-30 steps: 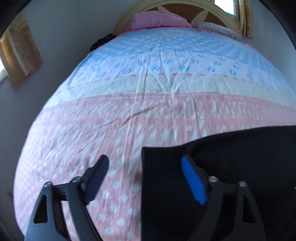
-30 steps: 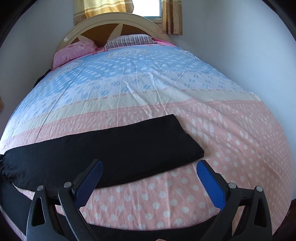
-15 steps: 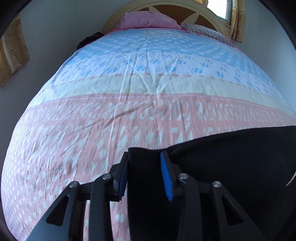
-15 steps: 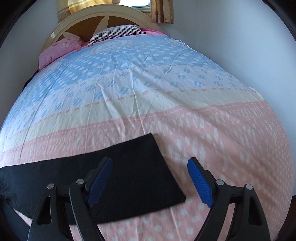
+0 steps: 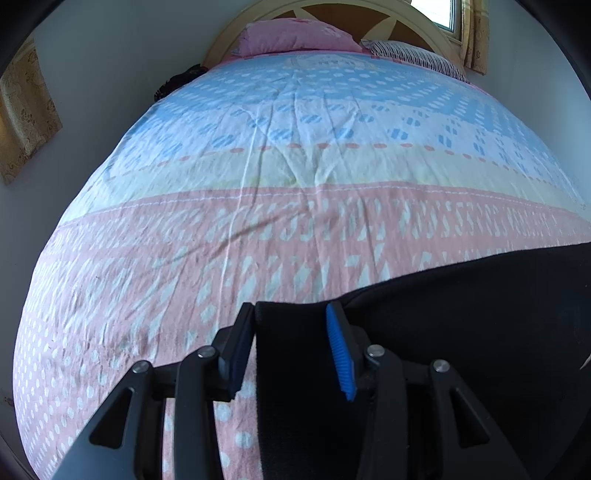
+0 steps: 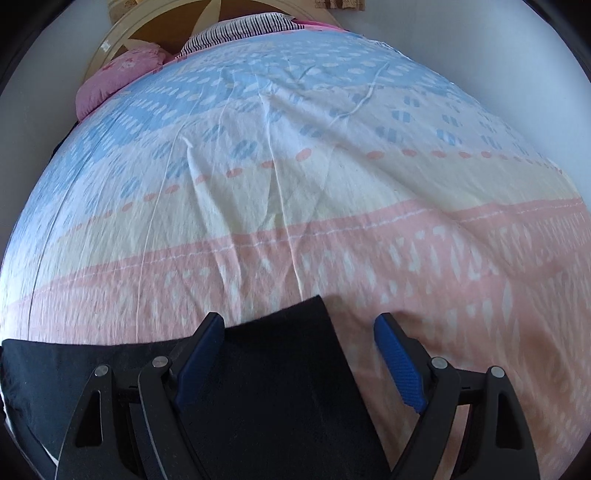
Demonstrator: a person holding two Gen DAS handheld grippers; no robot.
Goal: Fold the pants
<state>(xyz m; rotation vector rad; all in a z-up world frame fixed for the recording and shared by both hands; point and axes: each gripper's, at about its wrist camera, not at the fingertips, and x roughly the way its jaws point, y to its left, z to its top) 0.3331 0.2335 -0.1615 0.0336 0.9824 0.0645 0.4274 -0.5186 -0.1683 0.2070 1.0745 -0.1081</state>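
Observation:
Black pants (image 5: 461, 317) lie flat across the near end of the bed. In the left wrist view my left gripper (image 5: 291, 332) is shut on the left end of the pants, with the cloth edge pinched between its blue pads. In the right wrist view the right end of the pants (image 6: 280, 369) lies between the fingers of my right gripper (image 6: 299, 343), which is open and low over the cloth, its right finger over the bedsheet.
The bed has a sheet (image 5: 295, 184) banded pink, cream and blue. A pink pillow (image 5: 295, 35) and a striped pillow (image 6: 240, 29) lie by the round wooden headboard (image 5: 369, 11). White walls stand on both sides.
My left gripper has closed from wide open onto the left end of the pants. My right gripper has moved forward and down over the right end and narrowed slightly.

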